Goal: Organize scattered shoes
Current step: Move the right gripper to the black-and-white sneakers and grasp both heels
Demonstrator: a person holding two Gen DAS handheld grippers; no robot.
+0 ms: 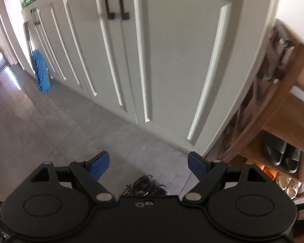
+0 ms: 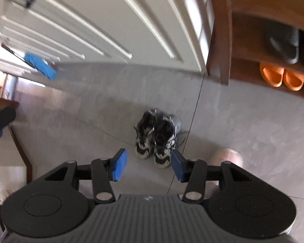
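Note:
A pair of black-and-white sneakers (image 2: 156,137) stands side by side on the grey tiled floor, toes towards me. My right gripper (image 2: 149,165) hangs above and just short of them, open, with nothing between its blue pads (image 2: 119,165). In the left wrist view the same sneakers (image 1: 146,185) peek out under the gripper body, mostly hidden by it. My left gripper (image 1: 149,166) is open wide and empty, above the floor in front of the white cupboard.
White cupboard doors (image 1: 172,60) with black handles fill the back. A wooden shoe rack (image 2: 218,40) at the right holds black slippers (image 1: 281,154), orange slippers (image 2: 281,77) and cream slippers (image 1: 289,184). A blue mop head (image 1: 41,70) leans at the left.

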